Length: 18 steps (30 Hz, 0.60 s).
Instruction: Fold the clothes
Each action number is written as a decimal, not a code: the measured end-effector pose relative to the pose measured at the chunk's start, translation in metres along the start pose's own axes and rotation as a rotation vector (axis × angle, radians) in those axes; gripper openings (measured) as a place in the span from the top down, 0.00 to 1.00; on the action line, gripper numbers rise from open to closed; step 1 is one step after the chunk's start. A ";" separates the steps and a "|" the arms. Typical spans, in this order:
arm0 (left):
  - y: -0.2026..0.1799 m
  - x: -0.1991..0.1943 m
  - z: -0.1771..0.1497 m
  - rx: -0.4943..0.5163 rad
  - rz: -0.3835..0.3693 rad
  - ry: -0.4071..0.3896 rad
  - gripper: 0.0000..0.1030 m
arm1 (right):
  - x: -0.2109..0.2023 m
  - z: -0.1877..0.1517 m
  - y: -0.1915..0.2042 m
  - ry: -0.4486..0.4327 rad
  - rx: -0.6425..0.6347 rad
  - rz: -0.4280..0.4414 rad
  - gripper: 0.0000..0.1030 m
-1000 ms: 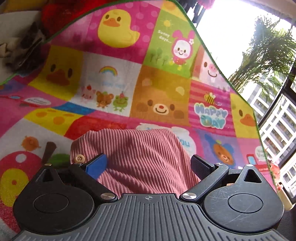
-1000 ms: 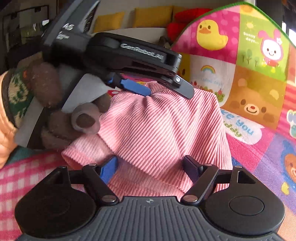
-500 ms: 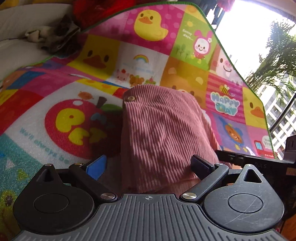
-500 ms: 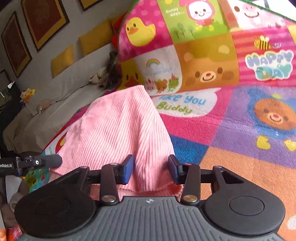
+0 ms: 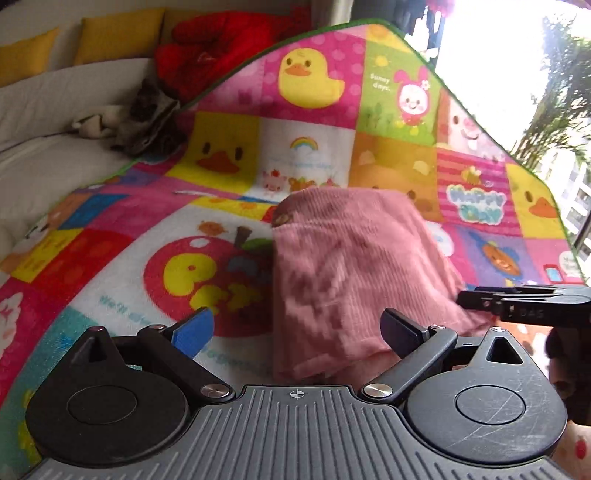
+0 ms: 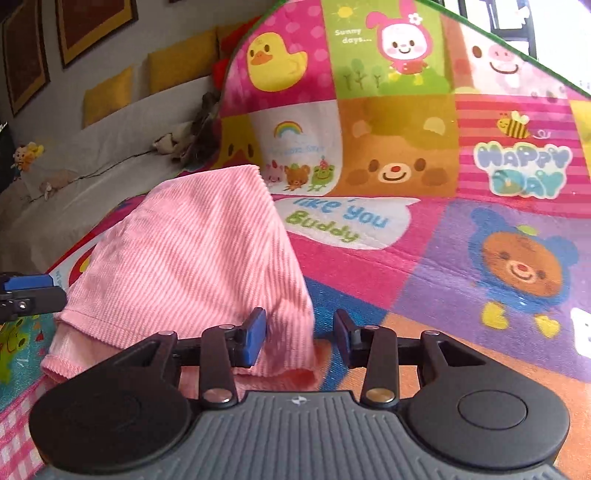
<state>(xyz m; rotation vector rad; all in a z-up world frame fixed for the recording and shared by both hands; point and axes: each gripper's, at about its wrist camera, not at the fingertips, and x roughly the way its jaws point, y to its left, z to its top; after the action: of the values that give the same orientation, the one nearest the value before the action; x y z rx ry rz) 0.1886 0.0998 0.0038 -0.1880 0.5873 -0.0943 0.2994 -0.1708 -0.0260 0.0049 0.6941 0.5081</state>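
A pink ribbed corduroy garment lies in a folded heap on a cartoon patchwork play mat, partly over the red apple print, with a small round button at its far left corner. The left hand-held gripper is released — its blue-padded finger and dark finger spread wide, the cloth's near edge between them, but neither pressing it. The right hand-held gripper is also released, its jaws parted, the garment's right corner just against the left pad. In the left wrist view the right gripper's tip comes in from the right edge, against the cloth's right side. Beyond the mat — a pale sofa with yellow cushions, a red plush and a grey soft toy; framed pictures hang on the wall.
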 end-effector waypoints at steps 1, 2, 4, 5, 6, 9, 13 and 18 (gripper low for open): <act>-0.008 -0.003 0.002 0.023 -0.049 -0.013 0.03 | -0.004 0.001 -0.003 -0.009 0.011 0.002 0.62; -0.016 -0.006 0.003 0.047 -0.098 -0.026 0.03 | -0.007 0.002 -0.004 -0.020 0.018 0.008 0.62; -0.033 -0.005 0.003 0.086 -0.176 -0.024 0.03 | -0.011 0.008 -0.004 -0.038 0.025 0.028 0.60; -0.039 -0.001 0.001 0.096 -0.196 -0.008 0.03 | -0.013 0.011 -0.001 -0.045 0.021 0.045 0.60; -0.044 0.004 -0.002 0.102 -0.208 0.008 0.03 | -0.013 0.016 0.003 -0.051 0.015 0.064 0.59; -0.046 0.023 -0.012 0.080 -0.193 0.051 0.03 | -0.008 0.031 0.019 -0.059 -0.016 0.129 0.54; -0.046 0.030 -0.018 0.092 -0.193 0.039 0.03 | 0.015 0.048 0.047 -0.040 -0.102 0.174 0.44; -0.044 0.030 -0.024 0.117 -0.198 0.009 0.03 | 0.054 0.051 0.062 0.051 -0.220 0.089 0.31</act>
<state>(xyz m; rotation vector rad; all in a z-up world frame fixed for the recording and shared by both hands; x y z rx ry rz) 0.1987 0.0484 -0.0230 -0.1318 0.5698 -0.3211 0.3378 -0.0840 -0.0088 -0.1844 0.6866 0.6699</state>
